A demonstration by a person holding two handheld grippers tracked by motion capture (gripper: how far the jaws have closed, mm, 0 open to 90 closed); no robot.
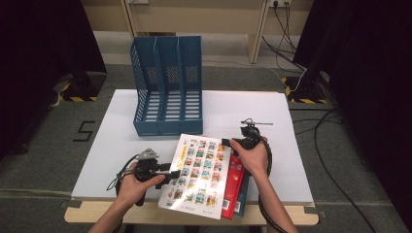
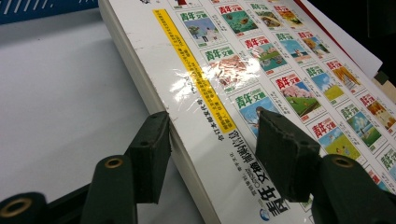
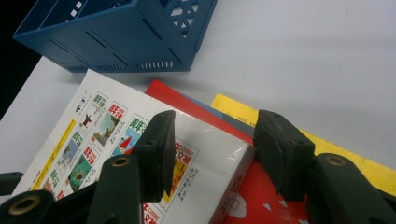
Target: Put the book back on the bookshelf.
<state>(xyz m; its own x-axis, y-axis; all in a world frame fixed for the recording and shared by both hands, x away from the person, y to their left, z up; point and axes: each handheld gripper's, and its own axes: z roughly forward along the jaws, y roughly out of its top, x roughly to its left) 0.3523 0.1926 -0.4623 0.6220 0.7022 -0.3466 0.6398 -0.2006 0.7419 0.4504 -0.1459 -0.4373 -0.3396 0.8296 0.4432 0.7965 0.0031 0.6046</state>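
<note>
Books (image 1: 201, 174) before blue file rack (image 1: 167, 87)

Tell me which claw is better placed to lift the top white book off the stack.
Probably the left claw: its open jaws already straddle the white book's spine edge. The right claw is open over a corner, above the red book.
</note>
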